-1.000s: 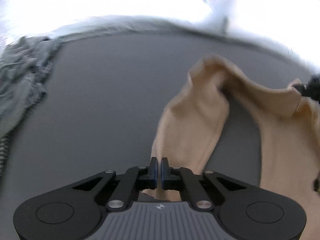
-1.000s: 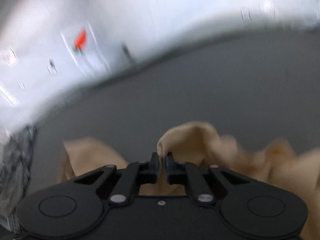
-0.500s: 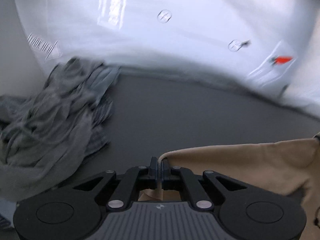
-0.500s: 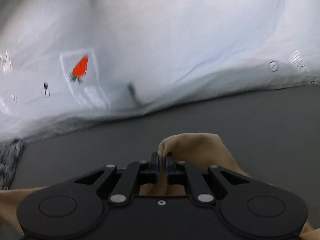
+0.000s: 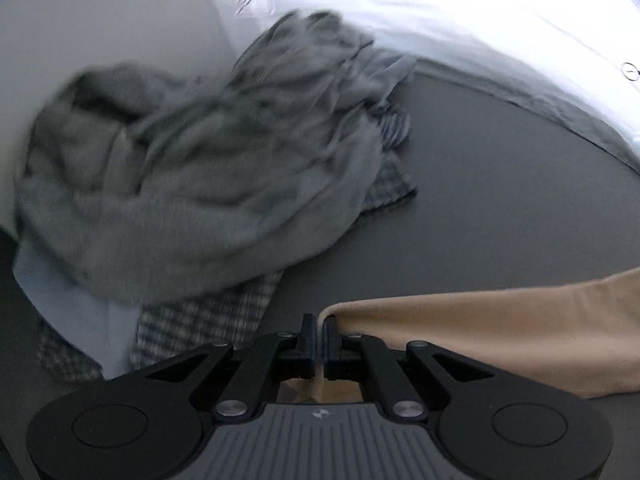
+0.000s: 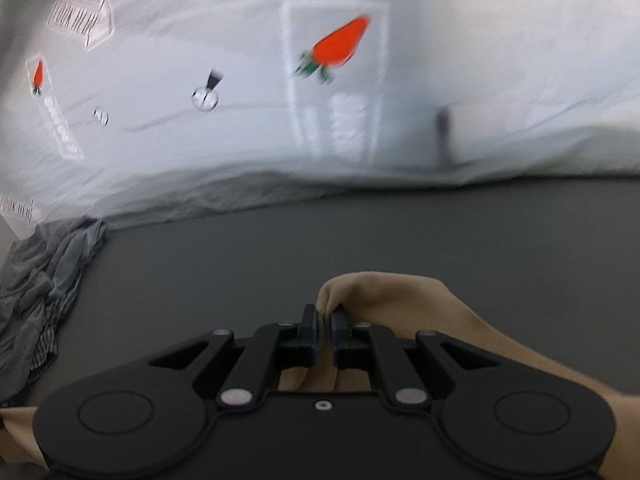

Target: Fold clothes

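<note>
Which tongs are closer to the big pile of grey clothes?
Left. The left tongs hang right beside the grey pile. From the right tongs, the pile lies far off, across bare dark tabletop.

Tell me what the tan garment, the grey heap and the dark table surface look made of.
Tan garment: thin, smooth, matte knit, probably cotton jersey; it drapes in soft folds.
Grey heap: looser, crinkled, matte fabric, possibly gauze or wool; blur leaves it open.
Dark table surface: flat, matte, dark grey, no glare; perhaps laminate or a mat.
</note>
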{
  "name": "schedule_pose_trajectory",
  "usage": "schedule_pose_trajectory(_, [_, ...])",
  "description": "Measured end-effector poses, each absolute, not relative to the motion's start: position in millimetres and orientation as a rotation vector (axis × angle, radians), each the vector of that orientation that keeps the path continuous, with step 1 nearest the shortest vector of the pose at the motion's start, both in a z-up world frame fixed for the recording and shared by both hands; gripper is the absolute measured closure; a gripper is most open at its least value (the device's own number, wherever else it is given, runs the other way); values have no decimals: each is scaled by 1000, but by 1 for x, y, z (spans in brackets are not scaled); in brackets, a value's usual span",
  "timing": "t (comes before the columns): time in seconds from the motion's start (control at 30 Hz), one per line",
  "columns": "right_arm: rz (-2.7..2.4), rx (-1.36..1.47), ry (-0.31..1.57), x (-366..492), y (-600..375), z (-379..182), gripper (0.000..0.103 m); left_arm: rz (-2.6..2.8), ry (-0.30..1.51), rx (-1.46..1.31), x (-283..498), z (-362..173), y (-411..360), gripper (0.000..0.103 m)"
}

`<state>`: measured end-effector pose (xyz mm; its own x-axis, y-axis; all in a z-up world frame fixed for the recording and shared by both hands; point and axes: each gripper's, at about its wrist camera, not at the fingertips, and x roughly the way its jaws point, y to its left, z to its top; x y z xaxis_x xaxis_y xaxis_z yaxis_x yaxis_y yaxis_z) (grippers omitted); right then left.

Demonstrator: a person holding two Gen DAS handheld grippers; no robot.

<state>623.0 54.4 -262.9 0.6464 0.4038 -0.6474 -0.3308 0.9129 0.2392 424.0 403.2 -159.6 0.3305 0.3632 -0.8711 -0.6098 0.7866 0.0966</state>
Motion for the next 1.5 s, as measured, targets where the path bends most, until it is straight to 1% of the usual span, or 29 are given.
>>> schedule_pose_trajectory(0.03, [412,78,766,620,58,-266,92,636,1062,-288,421,-164,405,99])
schedule_pose_trajectory(0.07, [406,50,768,616,60,-268,88,636,1061,-303,417,-167,406,94])
schedule_pose_trajectory(0.1, [399,22,769,612,62,-270,85,636,1056,-312,414,-168,406,93])
schedule_pose_trajectory(0.13, [401,19,762,607,59,-266,79,636,1050,-321,411,-169,406,93])
schedule_pose_trajectory(0.17, [406,24,752,601,53,-260,66,636,1037,-327,408,-167,405,90])
schedule_pose_trajectory(0.2, [411,29,742,595,48,-253,62,633,1011,-333,403,-162,403,83])
schedule_pose_trajectory(0.23, [416,34,732,589,42,-246,60,625,985,-338,397,-156,398,79])
schedule_pose_trajectory(0.27, [414,42,718,581,33,-239,60,616,960,-342,391,-150,394,73])
schedule_pose_trajectory(0.33, [406,59,687,562,11,-224,59,593,910,-348,378,-138,380,70])
schedule_pose_trajectory(0.43, [340,65,660,526,-34,-209,59,467,885,-373,365,-129,344,66])
schedule_pose_trajectory(0.5, [280,61,654,503,-67,-204,59,340,890,-426,355,-131,308,56])
schedule_pose_trajectory(0.53, [244,59,659,490,-85,-203,59,277,910,-450,351,-136,287,53])
schedule_pose_trajectory(0.63, [147,51,684,451,-137,-202,58,102,976,-481,341,-153,217,51])
schedule_pose_trajectory(0.77, [66,52,751,397,-203,-205,57,-43,1041,-349,329,-178,131,44])
schedule_pose_trajectory(0.8, [50,56,769,384,-218,-206,57,-43,1050,-317,326,-182,118,41])
schedule_pose_trajectory(0.87, [47,64,803,364,-242,-210,55,4,1015,-229,317,-185,96,38])
schedule_pose_trajectory(0.97, [94,85,878,339,-264,-224,55,61,1017,-183,314,-186,85,38])
schedule_pose_trajectory(1.03, [152,107,922,325,-270,-236,55,95,1019,-168,311,-186,81,39])
schedule_pose_trajectory(1.07, [188,119,943,319,-271,-241,55,130,1002,-163,310,-187,81,49])
schedule_pose_trajectory(1.1, [208,125,956,315,-269,-246,55,167,983,-158,310,-187,81,73])
schedule_pose_trajectory(1.13, [223,129,968,311,-266,-251,56,184,959,-158,307,-188,79,81])
schedule_pose_trajectory(1.17, [237,132,979,308,-264,-257,64,198,935,-159,304,-189,77,95])
schedule_pose_trajectory(1.2, [228,115,971,304,-261,-259,72,202,932,-157,303,-187,75,99])
schedule_pose_trajectory(1.23, [211,91,956,302,-259,-261,94,206,932,-155,302,-186,73,100])
schedule_pose_trajectory(1.27, [215,85,945,300,-259,-260,101,209,931,-153,301,-185,72,101])
schedule_pose_trajectory(1.4, [223,134,905,289,-274,-238,101,246,919,-163,292,-170,79,101])
schedule_pose_trajectory(1.5, [201,218,883,276,-296,-214,101,288,918,-227,259,-145,97,101])
